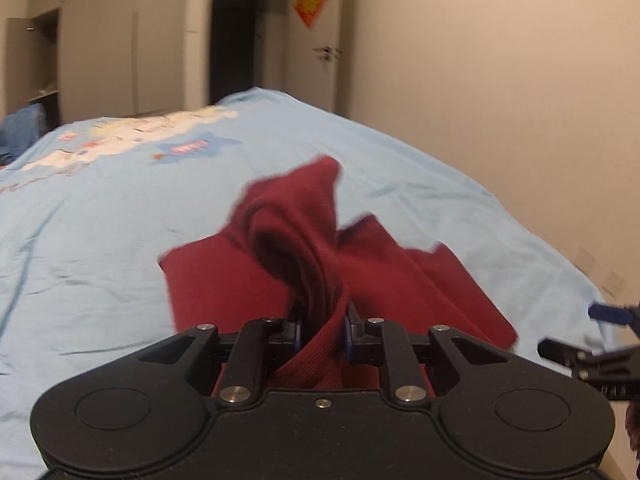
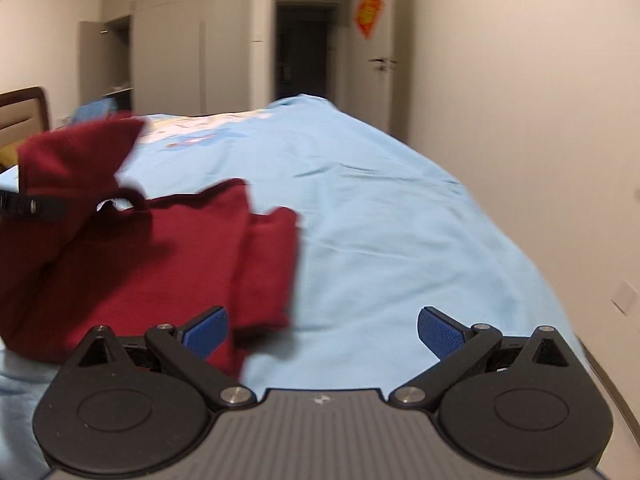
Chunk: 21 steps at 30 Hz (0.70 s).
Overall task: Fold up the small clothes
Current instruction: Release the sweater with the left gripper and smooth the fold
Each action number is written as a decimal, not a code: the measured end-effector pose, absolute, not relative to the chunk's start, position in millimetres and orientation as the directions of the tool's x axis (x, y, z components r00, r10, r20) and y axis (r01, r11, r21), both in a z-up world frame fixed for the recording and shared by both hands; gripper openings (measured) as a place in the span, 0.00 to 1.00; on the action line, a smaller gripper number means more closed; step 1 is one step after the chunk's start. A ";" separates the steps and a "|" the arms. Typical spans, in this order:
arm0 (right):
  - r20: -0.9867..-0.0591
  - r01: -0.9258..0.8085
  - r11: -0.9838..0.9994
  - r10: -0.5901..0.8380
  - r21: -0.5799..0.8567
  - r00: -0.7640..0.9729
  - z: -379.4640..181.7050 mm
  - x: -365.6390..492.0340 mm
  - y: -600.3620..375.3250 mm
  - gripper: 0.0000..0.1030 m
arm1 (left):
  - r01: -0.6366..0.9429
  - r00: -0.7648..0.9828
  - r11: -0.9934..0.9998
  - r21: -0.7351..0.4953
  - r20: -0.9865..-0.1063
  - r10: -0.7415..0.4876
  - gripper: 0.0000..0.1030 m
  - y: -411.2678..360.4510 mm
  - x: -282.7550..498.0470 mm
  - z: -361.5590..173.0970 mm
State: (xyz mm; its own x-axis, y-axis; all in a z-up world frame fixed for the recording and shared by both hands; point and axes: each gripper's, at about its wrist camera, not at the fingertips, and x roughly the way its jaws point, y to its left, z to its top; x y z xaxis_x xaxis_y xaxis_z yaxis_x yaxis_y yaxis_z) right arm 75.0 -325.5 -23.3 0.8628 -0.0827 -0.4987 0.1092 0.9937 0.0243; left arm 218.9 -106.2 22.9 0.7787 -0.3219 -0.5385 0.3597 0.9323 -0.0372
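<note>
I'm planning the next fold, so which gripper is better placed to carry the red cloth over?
Left. The left gripper is shut on the red garment, a bunch lifted; the right gripper is open and empty.

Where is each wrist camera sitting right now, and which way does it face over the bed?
Left wrist: rides on the left gripper, facing along the bed toward the doorway; its fingers are clamped on the dark red garment; the right gripper's tip shows at the right edge.
Right wrist: rides on the right gripper, open over the light blue bedsheet, facing the same way; a piece of the left gripper shows at the left edge.
Shared: garment, bedsheet, doorway, red wall decoration.
</note>
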 end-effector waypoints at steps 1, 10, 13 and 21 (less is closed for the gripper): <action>-0.506 0.124 0.992 -0.094 0.026 0.857 -24.1 73.3 -331.1 1.00 | 0.375 0.764 0.927 -0.034 -0.555 -0.329 0.19 -115.6 218.6 16.4; -0.514 0.116 0.991 -0.069 0.060 0.855 -23.4 66.0 -336.0 1.00 | 0.387 0.724 0.922 0.004 -0.621 -0.301 0.38 -136.4 210.9 -11.0; -0.511 0.105 0.992 -0.054 0.072 0.858 -21.9 72.2 -331.4 1.00 | 0.400 0.706 0.916 -0.038 -0.625 -0.334 0.57 -133.5 205.3 -10.9; -0.491 0.041 0.983 0.052 0.177 0.870 -12.6 83.6 -324.4 1.00 | 0.422 0.729 0.907 -0.001 -0.594 -0.340 0.68 -126.2 166.4 -13.6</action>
State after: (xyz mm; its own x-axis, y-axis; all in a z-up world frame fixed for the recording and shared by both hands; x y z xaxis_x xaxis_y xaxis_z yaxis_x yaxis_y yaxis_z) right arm 83.6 -324.4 -12.6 0.8698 0.0519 -0.4907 0.0414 0.9833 0.1775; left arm 166.4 -126.2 -13.6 0.7293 -0.3399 -0.5939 0.4219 0.9066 -0.0008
